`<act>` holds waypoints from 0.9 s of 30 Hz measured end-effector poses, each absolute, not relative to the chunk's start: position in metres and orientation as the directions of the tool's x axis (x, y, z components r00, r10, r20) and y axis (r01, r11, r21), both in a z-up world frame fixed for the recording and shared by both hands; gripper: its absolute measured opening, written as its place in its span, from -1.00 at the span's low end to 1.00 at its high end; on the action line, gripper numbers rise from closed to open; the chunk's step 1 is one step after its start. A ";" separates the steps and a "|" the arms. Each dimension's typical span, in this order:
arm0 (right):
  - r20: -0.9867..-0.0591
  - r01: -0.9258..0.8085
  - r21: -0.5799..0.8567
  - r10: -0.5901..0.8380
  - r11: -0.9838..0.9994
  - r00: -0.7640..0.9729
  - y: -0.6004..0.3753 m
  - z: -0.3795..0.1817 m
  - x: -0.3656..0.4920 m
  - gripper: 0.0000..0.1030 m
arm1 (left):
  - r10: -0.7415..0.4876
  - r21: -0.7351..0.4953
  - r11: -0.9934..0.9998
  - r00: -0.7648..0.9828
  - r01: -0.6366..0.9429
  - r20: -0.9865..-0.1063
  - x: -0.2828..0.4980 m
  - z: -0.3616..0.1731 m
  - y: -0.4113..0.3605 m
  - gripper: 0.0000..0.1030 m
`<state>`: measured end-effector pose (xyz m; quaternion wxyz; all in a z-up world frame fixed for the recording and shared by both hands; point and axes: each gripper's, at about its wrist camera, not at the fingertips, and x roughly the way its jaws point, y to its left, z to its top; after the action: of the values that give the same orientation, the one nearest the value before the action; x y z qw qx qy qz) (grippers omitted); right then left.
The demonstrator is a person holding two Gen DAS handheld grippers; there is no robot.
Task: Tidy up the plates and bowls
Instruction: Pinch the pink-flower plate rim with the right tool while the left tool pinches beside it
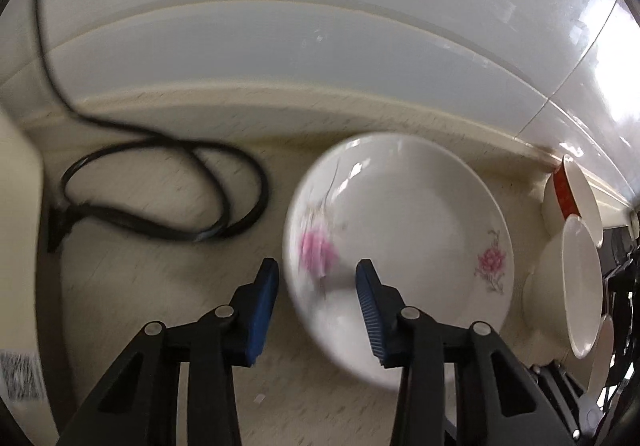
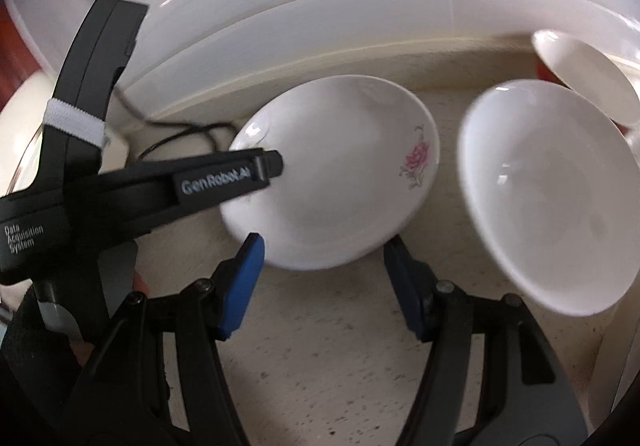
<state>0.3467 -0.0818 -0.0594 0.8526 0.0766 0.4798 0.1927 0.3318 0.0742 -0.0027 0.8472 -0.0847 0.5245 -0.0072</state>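
Fingers straddle plate; cable beside.

The white floral ceramic plate lies on the speckled beige countertop, black coiled cable to its left, plain white ceramic bowl to its right.

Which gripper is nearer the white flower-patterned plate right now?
Left. The left gripper straddles the white flower-patterned plate rim; the right gripper sits open just short of its near edge.

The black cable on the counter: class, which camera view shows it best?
The left wrist view: the black cable lies looped in plain sight on the counter. In the right wrist view only a thin, distant stretch of it shows, partly behind the left gripper.
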 end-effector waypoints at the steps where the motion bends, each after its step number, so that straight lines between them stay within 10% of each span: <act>1: -0.784 -0.286 0.317 0.419 0.904 0.458 -0.077 -0.058 0.342 0.28 | -0.097 -0.151 0.985 0.451 -0.085 -0.887 0.331 -0.003 0.074 -0.20; 12: -0.792 -0.174 0.334 0.376 0.926 0.482 -0.101 -0.052 0.364 0.24 | -0.288 -0.414 0.893 0.481 -0.178 -0.828 0.365 -0.013 0.102 -0.18; 27: -0.775 -0.043 0.437 0.401 0.898 0.488 -0.108 -0.065 0.393 0.16 | -0.192 -0.282 0.952 0.483 -0.121 -0.854 0.387 -0.013 0.059 -0.19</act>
<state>0.3928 -0.1082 -0.0653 0.8428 0.1832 0.4887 0.1317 0.3865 0.0586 -0.0131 0.8473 -0.1537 0.5080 -0.0210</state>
